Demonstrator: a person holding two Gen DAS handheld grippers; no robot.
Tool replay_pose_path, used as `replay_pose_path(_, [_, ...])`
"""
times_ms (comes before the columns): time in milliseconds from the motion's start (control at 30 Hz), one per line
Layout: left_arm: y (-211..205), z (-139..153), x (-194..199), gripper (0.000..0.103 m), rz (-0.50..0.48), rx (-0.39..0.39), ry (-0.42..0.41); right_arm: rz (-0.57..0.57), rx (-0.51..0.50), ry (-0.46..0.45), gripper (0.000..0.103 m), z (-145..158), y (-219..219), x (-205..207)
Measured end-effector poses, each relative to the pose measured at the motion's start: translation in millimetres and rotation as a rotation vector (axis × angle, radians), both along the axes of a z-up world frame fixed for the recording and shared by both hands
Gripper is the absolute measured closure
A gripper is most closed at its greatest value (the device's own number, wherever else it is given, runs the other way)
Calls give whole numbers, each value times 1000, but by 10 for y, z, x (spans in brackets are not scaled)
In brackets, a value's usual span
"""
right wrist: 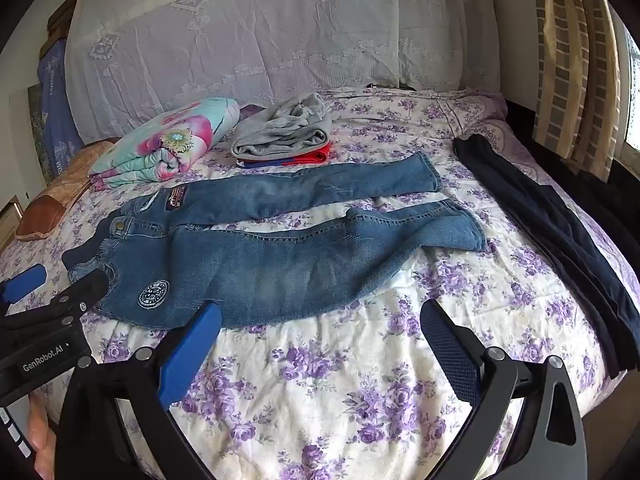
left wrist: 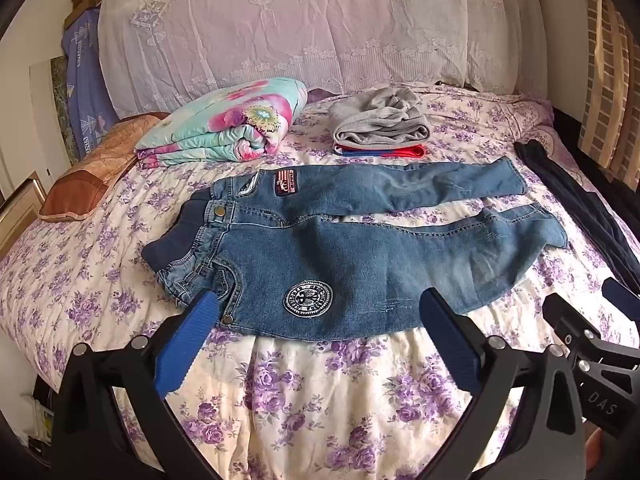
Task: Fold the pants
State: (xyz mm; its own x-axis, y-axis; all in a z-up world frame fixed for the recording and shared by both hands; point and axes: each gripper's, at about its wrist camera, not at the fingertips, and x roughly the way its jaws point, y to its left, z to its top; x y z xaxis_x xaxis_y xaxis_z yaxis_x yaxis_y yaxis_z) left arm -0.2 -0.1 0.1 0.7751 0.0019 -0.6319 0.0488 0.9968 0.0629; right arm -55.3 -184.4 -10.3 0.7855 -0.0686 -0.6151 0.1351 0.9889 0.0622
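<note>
Jeans [left wrist: 352, 240] lie flat on the floral bedspread [left wrist: 320, 392], waist to the left w/ legs running right, slightly apart, a round patch [left wrist: 310, 303] on the near thigh. Left gripper [left wrist: 320, 320] and right gripper [right wrist: 320, 332] both hover over the near edge, jaws spread wide, nothing between them. Beyond: folded floral quilt [left wrist: 224, 124], grey garment [left wrist: 380, 120] atop red/blue clothes; dark pants [right wrist: 560, 232] at right.

Bright daylight from the right, sharp focus, fisheye-curved dark edges.
</note>
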Motion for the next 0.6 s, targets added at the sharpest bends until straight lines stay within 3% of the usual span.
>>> replay_pose_path(600, [119,-33,51,5,18,-20,17,19,-6,13,3,-85,82,37])
